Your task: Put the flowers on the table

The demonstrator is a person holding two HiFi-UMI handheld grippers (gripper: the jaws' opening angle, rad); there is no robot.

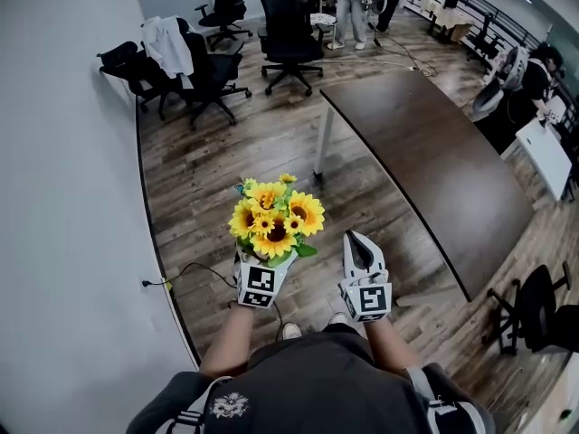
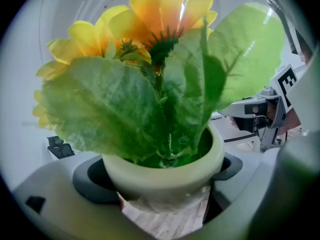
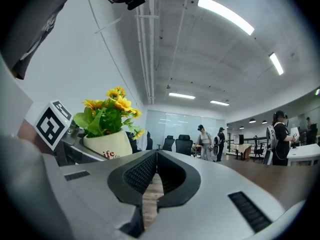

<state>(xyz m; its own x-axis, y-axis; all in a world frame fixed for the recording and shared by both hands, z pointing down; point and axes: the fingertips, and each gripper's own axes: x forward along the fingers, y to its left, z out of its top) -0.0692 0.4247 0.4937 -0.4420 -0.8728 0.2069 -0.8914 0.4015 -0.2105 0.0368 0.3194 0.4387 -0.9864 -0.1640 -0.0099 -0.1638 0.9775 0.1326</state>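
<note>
Left tool (image 2: pixel 161 196) clamps the flower pot (image 2: pixel 155 176)

Colours noted: flowers (image 1: pixel 274 215) yellow petals, dark brown centres, green leaves; pot (image 2: pixel 165 171) pale cream, red lettering; desk (image 1: pixel 434 161) plain dark brown; floor (image 1: pixel 235 152) grey-brown wood-grain planks; wall (image 1: pixel 54 197) pale grey
</note>
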